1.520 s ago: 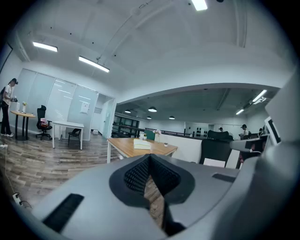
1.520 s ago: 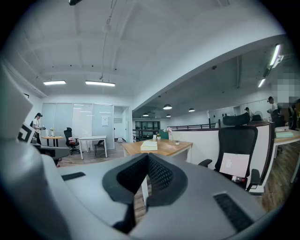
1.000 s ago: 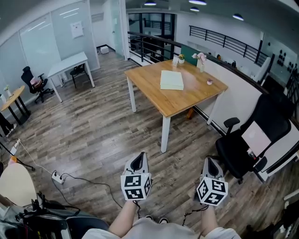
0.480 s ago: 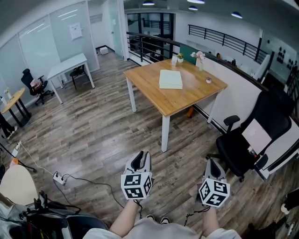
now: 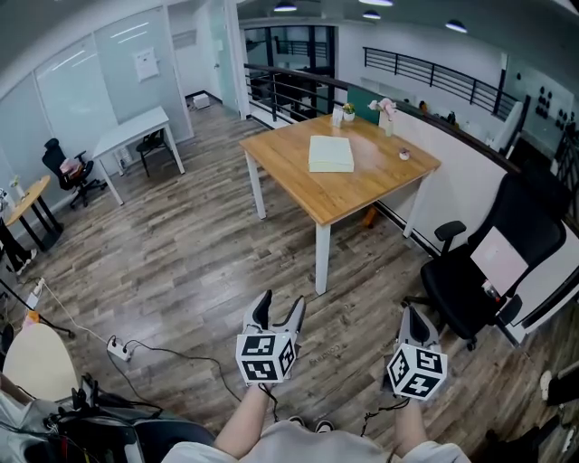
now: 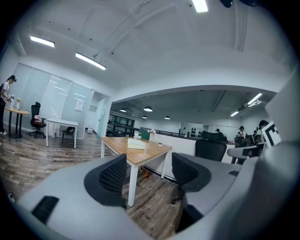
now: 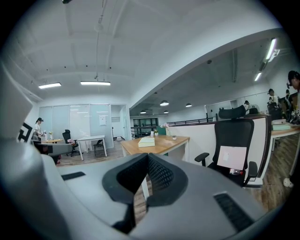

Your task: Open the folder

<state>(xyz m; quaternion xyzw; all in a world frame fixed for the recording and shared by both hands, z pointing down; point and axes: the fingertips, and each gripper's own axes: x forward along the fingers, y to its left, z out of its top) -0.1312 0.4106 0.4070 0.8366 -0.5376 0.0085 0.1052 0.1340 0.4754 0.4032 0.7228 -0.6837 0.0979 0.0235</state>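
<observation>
Wooden tabletop (image 5: 344,194) far away holds the pale green folder (image 5: 332,154), shut and untouched. My left gripper (image 5: 281,306) jaws have just been opening, with nothing between them. My right gripper (image 5: 411,315) jaws are together. All the work is left.

Brightness: an even, fairly bright wash is seen in the head view; both gripper views are rendered dimmer and cooler.
Sources: light is supplied from above by strip lights (image 6: 89,61) and round downlights (image 5: 291,7).
Shadows: only a soft shadow is cast under the wooden table (image 5: 344,194).
Glare: one ceiling lamp (image 6: 200,4) is blown out to white.
Distortion: straight lines are bowed by fisheye lenses; gripper-view corners are blacked out.
Focus: the close housings of the left gripper (image 6: 149,168) and right gripper (image 7: 147,173) are softened; the distance is kept sharper.
</observation>
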